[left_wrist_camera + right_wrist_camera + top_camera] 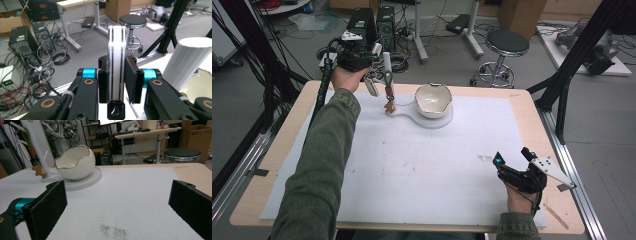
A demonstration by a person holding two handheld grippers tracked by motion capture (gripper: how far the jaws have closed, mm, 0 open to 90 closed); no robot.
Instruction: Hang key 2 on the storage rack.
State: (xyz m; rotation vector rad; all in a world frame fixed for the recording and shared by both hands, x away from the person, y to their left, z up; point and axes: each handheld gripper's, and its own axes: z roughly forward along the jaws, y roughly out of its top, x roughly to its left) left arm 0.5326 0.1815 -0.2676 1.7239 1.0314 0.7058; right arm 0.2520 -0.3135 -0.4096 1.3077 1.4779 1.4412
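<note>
So the biggest thing here is the counter [532, 107], a light wood top with a big white mat [422, 170] covering most of it. Behind it on the floor there's a round black stool [508, 44] and a bunch of cables and computer boxes.

On the far part of the mat sits a white stand [432, 120]: a round base with an upright white post [387, 62] off to its left side. Resting on the round base is a white egg-shaped bowl [433, 100] with a jagged cracked-shell rim, open side up. From the right gripper view you can see a thin metallic edge along that rim. A small brown charm [389, 106] hangs down by the post, just above the mat, left of the bowl.

The left gripper [373, 75] is up at the far left corner of the counter, right beside the post. In the left gripper view its jaws are clenched on a thin flat white piece with dark stripes [116, 62], held upright and edge-on between the pads, with the post just off to the side. Can't tell exactly what that piece is.

The right gripper [512, 159] rests low at the near right of the mat, well apart from the stand. Its jaws are spread wide with nothing between them, pointing across the mat toward the bowl. There's a small dark smudge [112, 231] on the mat just ahead of it.
</note>
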